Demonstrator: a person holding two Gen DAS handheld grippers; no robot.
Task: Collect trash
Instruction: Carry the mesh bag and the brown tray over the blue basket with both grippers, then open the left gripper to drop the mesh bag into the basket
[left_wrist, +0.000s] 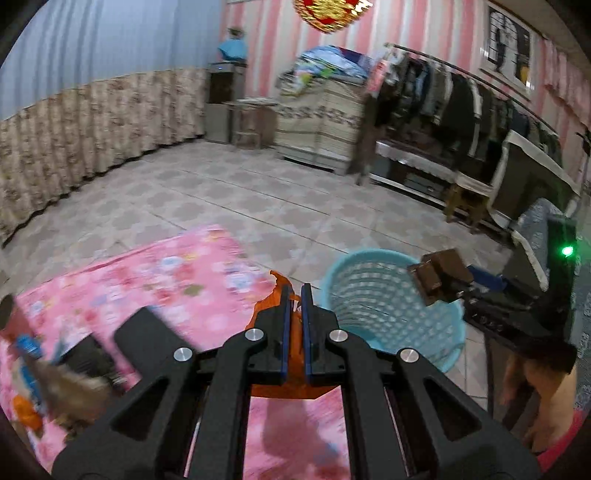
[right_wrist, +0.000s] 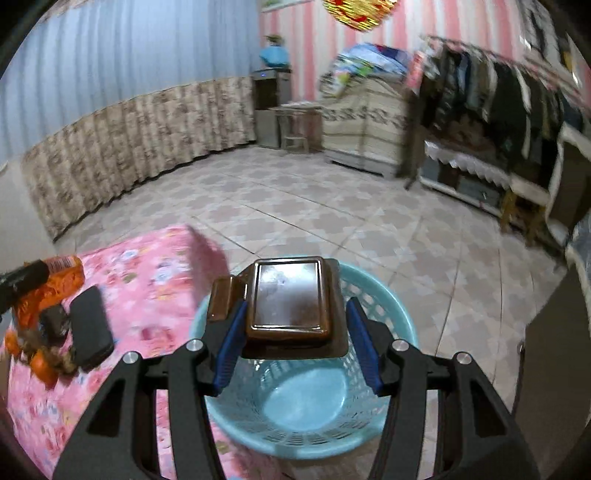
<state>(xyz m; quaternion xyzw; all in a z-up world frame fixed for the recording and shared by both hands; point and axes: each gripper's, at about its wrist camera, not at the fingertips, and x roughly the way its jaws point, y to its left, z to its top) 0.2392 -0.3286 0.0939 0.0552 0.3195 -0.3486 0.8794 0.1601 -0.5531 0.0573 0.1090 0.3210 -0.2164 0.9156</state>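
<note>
My left gripper (left_wrist: 295, 291) is shut on a crumpled orange wrapper (left_wrist: 273, 295), held above the edge of the pink floral cloth (left_wrist: 166, 280). Just to its right stands a light blue slatted basket (left_wrist: 369, 299) on the floor. My right gripper (right_wrist: 296, 301) is shut on a brown plastic tray (right_wrist: 290, 295), directly above the empty basket (right_wrist: 303, 402). The same tray (left_wrist: 439, 273) shows in the left wrist view over the basket's far rim. In the right wrist view the orange wrapper (right_wrist: 55, 280) is at the left edge.
On the pink cloth lie a black phone-like slab (right_wrist: 90, 328), a small dark packet (right_wrist: 55, 325) and blurred orange and blue scraps (left_wrist: 26, 369). A person (left_wrist: 546, 387) crouches at the right. A clothes rack (left_wrist: 461, 96), cabinet (left_wrist: 321, 122) and stool (left_wrist: 465, 203) stand beyond the tiled floor.
</note>
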